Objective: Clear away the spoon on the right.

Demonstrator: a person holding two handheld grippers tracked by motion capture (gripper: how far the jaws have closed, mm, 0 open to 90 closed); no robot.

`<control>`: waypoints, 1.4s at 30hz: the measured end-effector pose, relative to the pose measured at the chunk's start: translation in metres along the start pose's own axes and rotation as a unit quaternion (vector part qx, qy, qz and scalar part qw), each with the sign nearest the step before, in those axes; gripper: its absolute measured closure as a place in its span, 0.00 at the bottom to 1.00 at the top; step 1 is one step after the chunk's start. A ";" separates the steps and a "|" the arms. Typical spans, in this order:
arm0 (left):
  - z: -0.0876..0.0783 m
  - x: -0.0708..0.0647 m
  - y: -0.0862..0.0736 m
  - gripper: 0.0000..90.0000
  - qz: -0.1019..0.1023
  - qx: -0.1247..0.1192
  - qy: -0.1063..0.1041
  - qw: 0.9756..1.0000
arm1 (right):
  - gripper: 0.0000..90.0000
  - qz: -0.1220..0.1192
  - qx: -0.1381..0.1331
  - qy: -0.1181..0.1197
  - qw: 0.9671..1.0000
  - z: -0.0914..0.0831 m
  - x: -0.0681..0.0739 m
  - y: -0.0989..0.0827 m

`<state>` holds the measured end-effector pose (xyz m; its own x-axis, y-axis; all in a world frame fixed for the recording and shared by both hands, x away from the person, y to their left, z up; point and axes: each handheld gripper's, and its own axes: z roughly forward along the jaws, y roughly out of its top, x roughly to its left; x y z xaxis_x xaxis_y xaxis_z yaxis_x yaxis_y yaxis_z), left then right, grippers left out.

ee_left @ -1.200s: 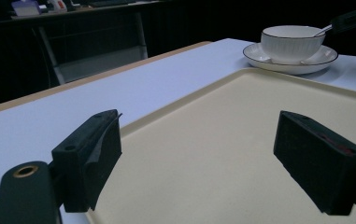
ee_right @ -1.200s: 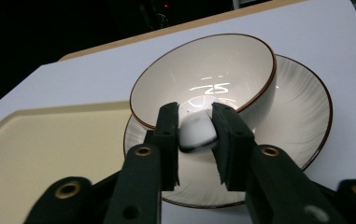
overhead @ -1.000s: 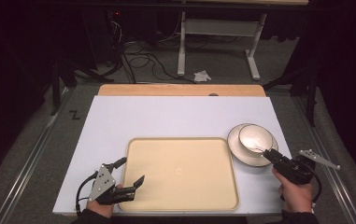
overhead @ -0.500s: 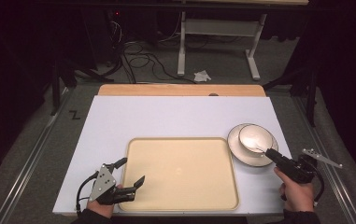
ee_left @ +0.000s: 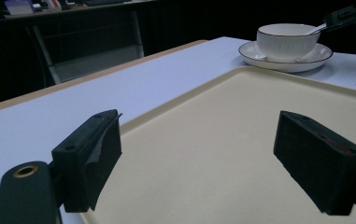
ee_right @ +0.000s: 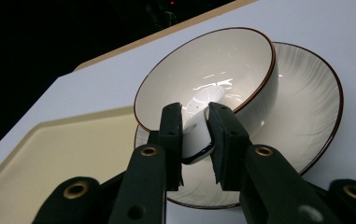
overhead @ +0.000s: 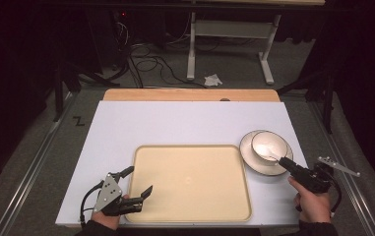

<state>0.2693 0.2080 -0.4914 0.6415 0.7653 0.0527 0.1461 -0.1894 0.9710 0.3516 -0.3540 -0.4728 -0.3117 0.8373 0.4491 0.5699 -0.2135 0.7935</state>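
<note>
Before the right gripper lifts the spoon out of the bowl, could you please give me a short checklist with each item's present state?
1. Right gripper fingers closed on the spoon handle, having just been closing: ok.
2. Spoon's scoop end resting inside the bowl: ok.
3. Bowl seated upright on the saucer: ok.
4. Left gripper open, holding nothing, at the tray's left edge, away from the bowl: ok.
5. Tray bare to receive things: ok.
6. Grip firm enough to hold during the lift: cannot tell.

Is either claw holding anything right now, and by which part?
The right claw has just been closing on the spoon, gripping its handle end over the bowl rim. The left claw is open, holding nothing.
</note>
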 end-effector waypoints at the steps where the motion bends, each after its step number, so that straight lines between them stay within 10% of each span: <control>1: 0.000 0.000 0.000 0.18 0.000 0.000 0.001 1.000 | 0.87 -0.003 0.000 -0.001 1.000 0.000 0.001 0.000; 19: -0.001 0.000 0.000 0.18 0.001 -0.003 0.000 1.000 | 0.97 -0.039 0.008 -0.007 0.999 -0.001 0.009 0.001; 42: -0.001 0.000 0.000 0.18 0.001 -0.004 0.004 1.000 | 0.97 -0.110 -0.060 0.007 0.992 -0.023 0.029 0.004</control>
<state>0.2686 0.2091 -0.4906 0.6353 0.7702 0.0562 0.1386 -0.1854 0.9728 0.3275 -0.3426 -0.4468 -0.4288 0.8638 0.2645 0.3925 -0.0856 0.9158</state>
